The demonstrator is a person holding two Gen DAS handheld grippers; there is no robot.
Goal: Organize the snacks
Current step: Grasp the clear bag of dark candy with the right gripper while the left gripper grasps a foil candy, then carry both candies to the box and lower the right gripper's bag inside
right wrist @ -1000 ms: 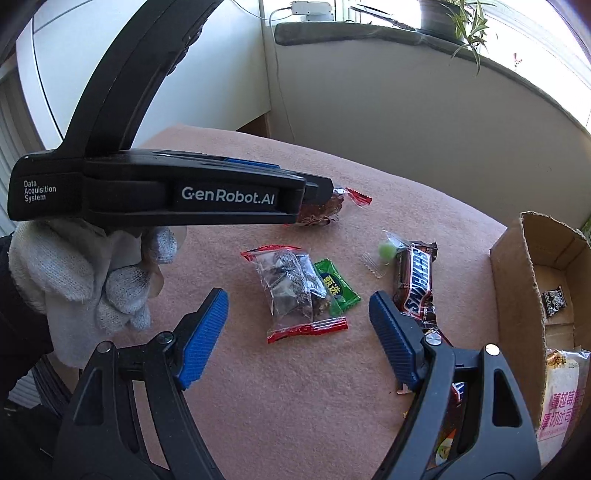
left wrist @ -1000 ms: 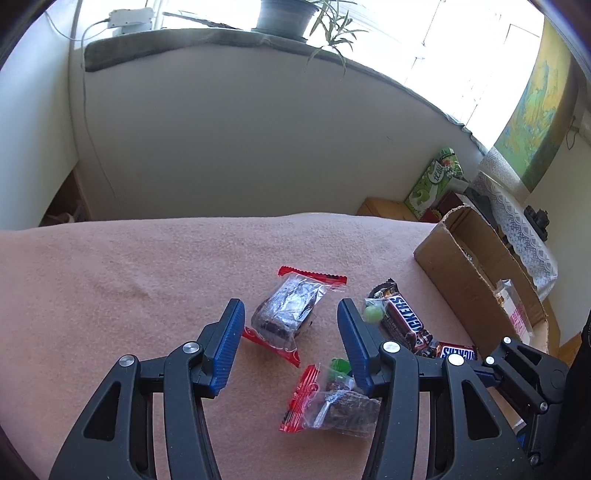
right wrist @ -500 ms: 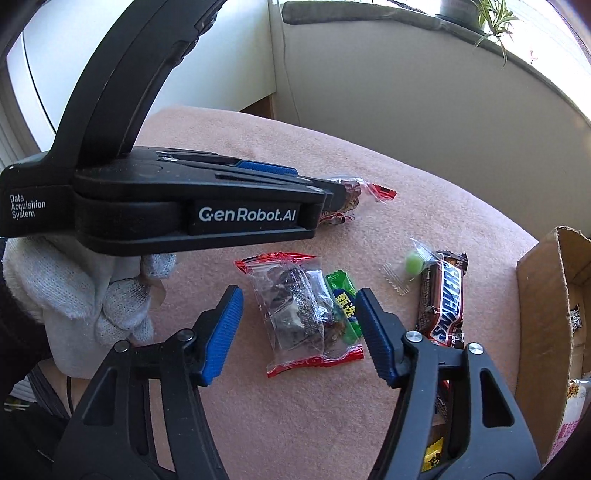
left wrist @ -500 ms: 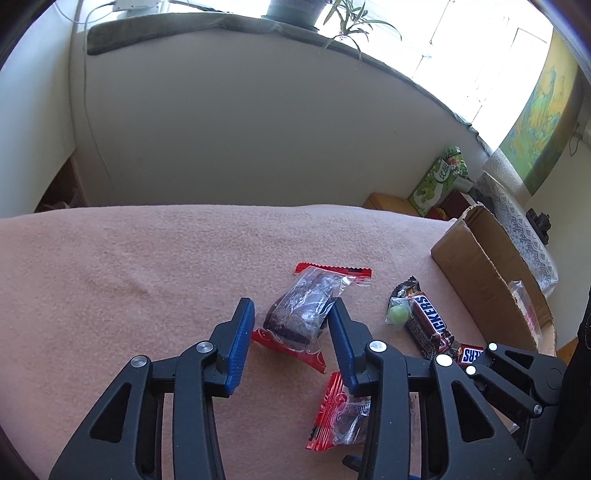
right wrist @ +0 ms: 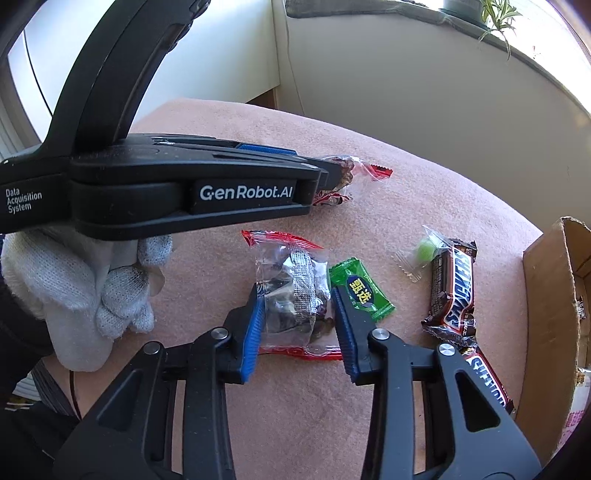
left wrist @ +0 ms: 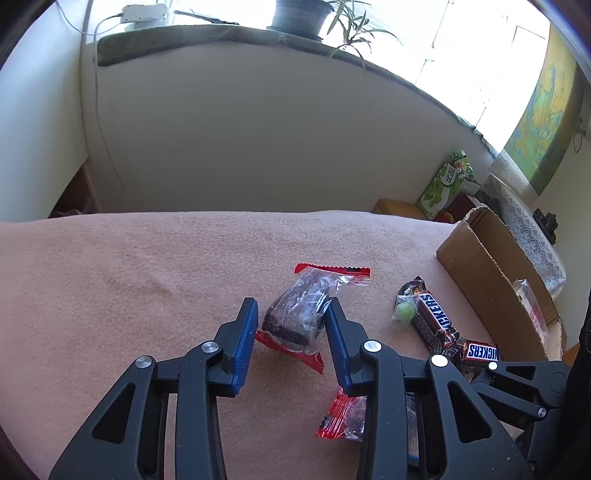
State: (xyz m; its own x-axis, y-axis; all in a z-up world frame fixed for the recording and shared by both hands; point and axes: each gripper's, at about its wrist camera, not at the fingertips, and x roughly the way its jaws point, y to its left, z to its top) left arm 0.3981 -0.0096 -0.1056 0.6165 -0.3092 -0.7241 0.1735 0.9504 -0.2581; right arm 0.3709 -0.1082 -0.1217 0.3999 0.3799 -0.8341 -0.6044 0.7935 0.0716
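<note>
Snacks lie on a pink blanket (left wrist: 129, 280). My left gripper (left wrist: 291, 314) straddles a clear red-edged packet with a dark cake (left wrist: 299, 314); its blue pads touch or nearly touch the wrapper. My right gripper (right wrist: 297, 306) straddles a second clear red-edged packet (right wrist: 291, 291), pads close against its sides. A green candy (right wrist: 360, 293) lies just right of it. Two Snickers bars (right wrist: 452, 291) and a small green ball sweet (right wrist: 424, 253) lie further right. The cardboard box (left wrist: 484, 266) stands at the right.
The left gripper's body (right wrist: 184, 192) and a white gloved hand (right wrist: 85, 291) fill the left of the right wrist view. A wall and window sill with a plant (left wrist: 295, 11) stand behind. A green carton (left wrist: 447, 181) stands beyond the blanket.
Both grippers moved forward and down and narrowed. Each now has a clear packet between its pads.
</note>
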